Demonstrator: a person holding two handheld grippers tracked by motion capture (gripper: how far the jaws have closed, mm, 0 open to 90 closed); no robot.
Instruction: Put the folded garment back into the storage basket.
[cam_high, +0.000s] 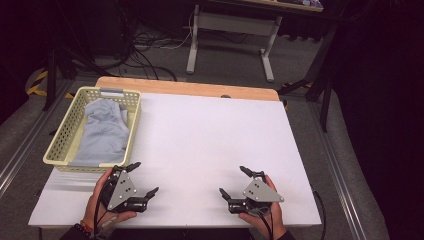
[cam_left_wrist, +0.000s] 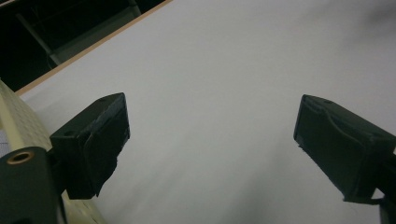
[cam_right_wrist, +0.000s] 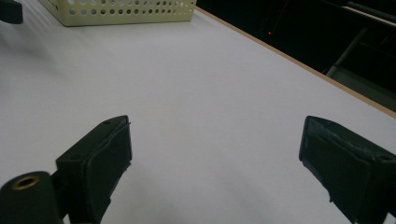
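Observation:
A pale yellow perforated basket (cam_high: 65, 131) stands at the table's left, with a grey-blue cloth (cam_high: 104, 131) bunched inside it. My left gripper (cam_high: 145, 177) rests low over the white table top (cam_high: 210, 135) just in front of the basket's near right corner, jaws wide apart with nothing between them. In the left gripper view its jaws (cam_left_wrist: 210, 105) frame bare white surface, and the basket wall (cam_left_wrist: 14, 121) runs along the left edge. My right gripper (cam_high: 232, 180) is open near the front edge, right of centre. Its own view (cam_right_wrist: 215, 126) has bare table between the jaws and the basket (cam_right_wrist: 121, 11) far off.
A wooden strip (cam_high: 190, 88) borders the table's far edge. Beyond it are a white-legged desk frame (cam_high: 230, 30) and cables on the floor. Metal rails (cam_high: 20, 150) flank the table on both sides. A dark jaw tip (cam_right_wrist: 9, 11) pokes in at the right gripper view's top left.

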